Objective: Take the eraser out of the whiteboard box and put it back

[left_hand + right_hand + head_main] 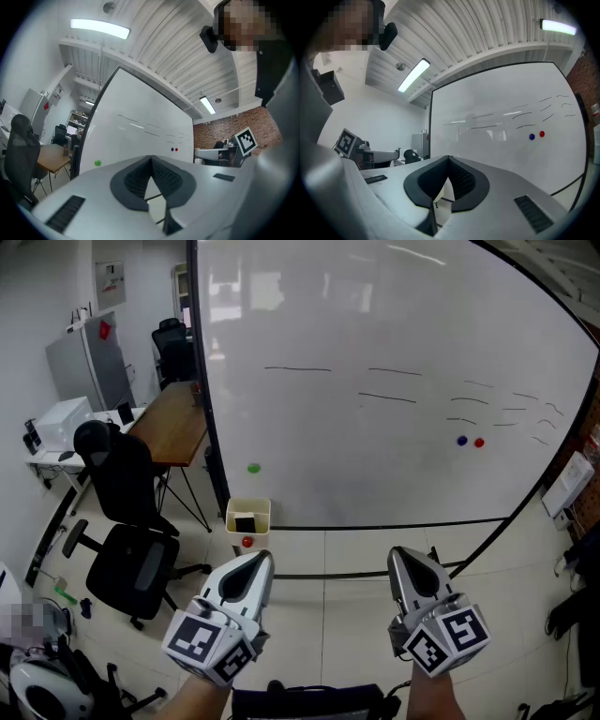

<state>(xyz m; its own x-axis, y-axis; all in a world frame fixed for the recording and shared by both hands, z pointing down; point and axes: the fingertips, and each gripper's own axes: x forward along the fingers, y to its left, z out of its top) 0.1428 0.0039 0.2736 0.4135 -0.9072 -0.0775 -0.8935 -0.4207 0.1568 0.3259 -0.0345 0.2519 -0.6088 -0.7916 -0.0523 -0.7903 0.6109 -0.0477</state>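
Left tongs point(255, 561) and right tongs point(405, 557), both closed and empty, face a whiteboard point(394, 427). A box point(247, 509) holding the eraser point(246, 524) hangs at its lower-left corner.

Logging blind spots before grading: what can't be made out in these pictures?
- Box, head view: too small to tell what the dark shape inside is.
- Whiteboard strokes, all views: too faint and small to read.
- Floor clutter, head view, lower left: too small to identify.

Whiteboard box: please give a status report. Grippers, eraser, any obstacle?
Left gripper and right gripper shut, empty, level. Whiteboard box at lower left of whiteboard, dark eraser apparently inside, untouched. Nothing between grippers and box.
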